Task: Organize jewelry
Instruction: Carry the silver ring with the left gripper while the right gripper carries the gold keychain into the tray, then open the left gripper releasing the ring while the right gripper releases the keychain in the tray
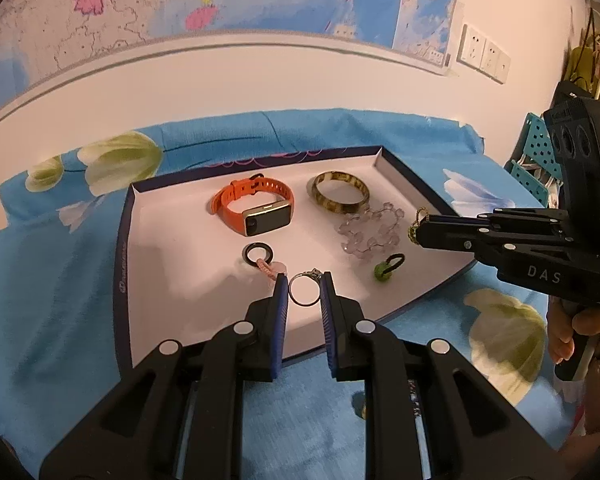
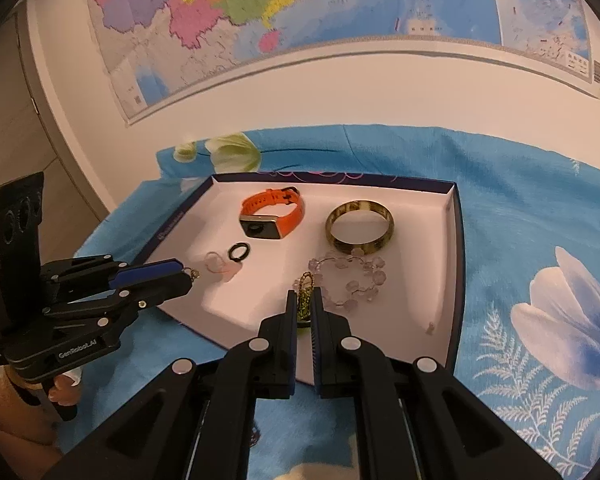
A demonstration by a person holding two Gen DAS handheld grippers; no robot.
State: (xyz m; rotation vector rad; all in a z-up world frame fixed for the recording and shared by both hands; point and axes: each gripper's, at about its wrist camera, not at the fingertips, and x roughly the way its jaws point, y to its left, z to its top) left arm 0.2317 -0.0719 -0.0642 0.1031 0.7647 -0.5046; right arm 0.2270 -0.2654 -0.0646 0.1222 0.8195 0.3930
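A shallow white tray (image 1: 172, 264) with a dark blue rim lies on a blue flowered cloth. In it are an orange smartwatch (image 1: 256, 208), an amber bangle (image 1: 340, 193), a clear bead bracelet (image 1: 374, 230), a black ring with a pink cord (image 1: 257, 254) and a green hair tie (image 1: 386, 268). My left gripper (image 1: 305, 286) is shut on a silver ring (image 1: 303, 290) above the tray's front part. My right gripper (image 2: 304, 300) is shut on a gold and green chain piece (image 2: 305, 290) above the tray, near the bead bracelet (image 2: 350, 278).
The blue flowered cloth (image 2: 540, 240) covers the surface around the tray. A white wall with a large map (image 2: 260, 12) stands behind. Wall sockets (image 1: 484, 54) and a teal perforated rack (image 1: 538, 156) are at the right in the left wrist view.
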